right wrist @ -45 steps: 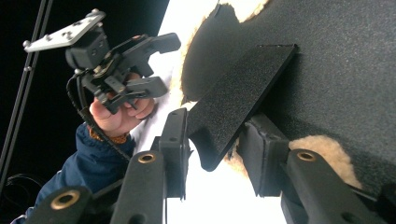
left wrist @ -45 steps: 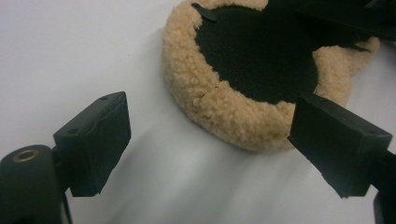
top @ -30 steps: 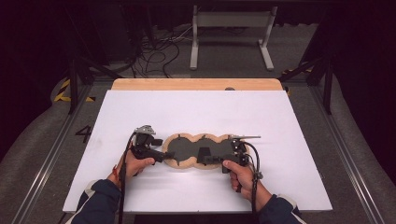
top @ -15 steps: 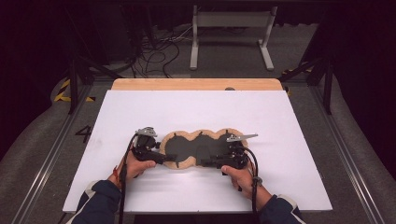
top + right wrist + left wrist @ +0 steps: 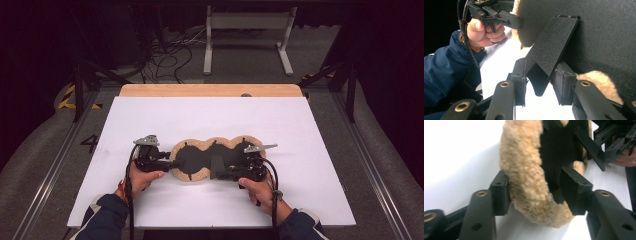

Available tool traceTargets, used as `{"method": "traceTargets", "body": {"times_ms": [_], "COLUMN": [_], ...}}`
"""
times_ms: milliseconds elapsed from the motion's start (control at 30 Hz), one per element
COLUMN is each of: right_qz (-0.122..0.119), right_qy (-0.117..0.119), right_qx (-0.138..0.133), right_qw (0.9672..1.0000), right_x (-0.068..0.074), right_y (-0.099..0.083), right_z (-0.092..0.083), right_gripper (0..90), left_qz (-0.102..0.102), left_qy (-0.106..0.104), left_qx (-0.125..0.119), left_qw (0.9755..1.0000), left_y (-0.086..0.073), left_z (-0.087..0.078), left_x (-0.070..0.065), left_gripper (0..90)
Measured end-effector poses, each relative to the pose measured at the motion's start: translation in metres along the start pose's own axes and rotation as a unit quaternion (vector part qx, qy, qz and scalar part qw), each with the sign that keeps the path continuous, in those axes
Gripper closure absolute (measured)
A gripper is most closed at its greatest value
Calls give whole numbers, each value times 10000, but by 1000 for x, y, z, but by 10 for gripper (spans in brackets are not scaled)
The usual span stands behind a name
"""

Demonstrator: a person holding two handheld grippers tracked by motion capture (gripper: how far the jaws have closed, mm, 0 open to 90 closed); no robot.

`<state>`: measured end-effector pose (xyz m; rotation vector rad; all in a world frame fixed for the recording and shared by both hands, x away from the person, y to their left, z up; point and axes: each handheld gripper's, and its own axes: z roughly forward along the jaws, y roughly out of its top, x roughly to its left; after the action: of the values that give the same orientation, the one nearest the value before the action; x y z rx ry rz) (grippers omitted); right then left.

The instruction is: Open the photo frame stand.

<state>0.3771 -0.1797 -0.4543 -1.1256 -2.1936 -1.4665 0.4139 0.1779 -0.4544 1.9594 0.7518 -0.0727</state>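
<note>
Fleece-edged black cover (image 5: 216, 157) lies flat mid-table (image 5: 320, 130); left hand-held gripper (image 5: 534, 192) has just been closing, pads now pinching its fleecy rim; right hand-held gripper (image 5: 539, 82) clamps its black strap (image 5: 551, 47); both ends gripped, handling not yet begun.

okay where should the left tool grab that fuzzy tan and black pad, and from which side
Grip the fleece rim at the pad's left end, coming in level from the left. The pad lies flat, so its rounded edge fits between the left tool's jaws, which have just been closing around it.
</note>
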Motion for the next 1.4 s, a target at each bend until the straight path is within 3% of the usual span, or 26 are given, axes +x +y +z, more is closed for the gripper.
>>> {"method": "traceTargets", "body": {"times_ms": [133,200,267,333,467,567,633,667,700,800,967,1000,1067,1100,1133,1200,1233,1300,1333,1400], "right_qz": [-25,46,52,53,113,51,26,29,58,74,7,-4,-21,-21,-31,-32,-22,-58,-104,-191], "right_qy": [-11,-51,-114,-207,-250,-230,-216,-228,-230,-306,-363,-368,-419,-419,-437,-454,-450,-481,-487,-536], "right_qx": [-74,-78,-118,-84,-3,-5,0,25,44,65,82,89,140,140,150,141,137,142,138,166], "right_qw": [10000,9999,9999,9997,9996,9997,9998,9997,9997,9995,9993,9993,9990,9990,9989,9989,9989,9987,9987,9982], "right_x": [3,2,2,1,-2,0,1,1,1,-2,-1,-1,-1,-1,-2,-2,-2,-2,-1,1], "right_y": [3,4,4,4,2,2,2,2,1,-1,-1,-1,-1,-1,-2,-2,-2,-2,-2,-2], "right_z": [-2,-3,-4,-6,-5,-6,-5,-5,-4,-3,-2,-2,0,0,0,1,1,1,1,1], "right_gripper": [675,714,736,740,743,746,749,748,748,759,769,775,784,784,785,784,784,785,787,797], "left_qz": [425,723,1071,1219,1028,1016,958,876,816,883,727,675,668,620,553,581,651,685,602,632], "left_qy": [366,608,872,928,757,865,887,660,597,567,497,568,673,740,665,668,562,619,634,672], "left_qx": [-187,-205,-218,-190,-291,-271,-147,-85,-18,92,90,155,245,292,299,268,276,323,327,302], "left_qw": [9982,9953,9902,9880,9914,9907,9913,9939,9949,9944,9961,9960,9952,9949,9958,9957,9959,9952,9956,9953], "left_y": [4,6,8,7,3,3,4,3,1,2,1,0,0,0,0,1,2,3,3,4], "left_z": [-7,-9,-9,-7,-5,-2,4,7,11,16,15,17,20,21,22,22,24,26,27,27], "left_x": [-10,-17,-26,-30,-26,-23,-19,-13,-13,-12,-4,-4,-2,1,3,2,2,2,1,3], "left_gripper": [547,565,567,572,569,524,355,332,354,337,438,419,265,265,222,220,257,269,228,180]}}
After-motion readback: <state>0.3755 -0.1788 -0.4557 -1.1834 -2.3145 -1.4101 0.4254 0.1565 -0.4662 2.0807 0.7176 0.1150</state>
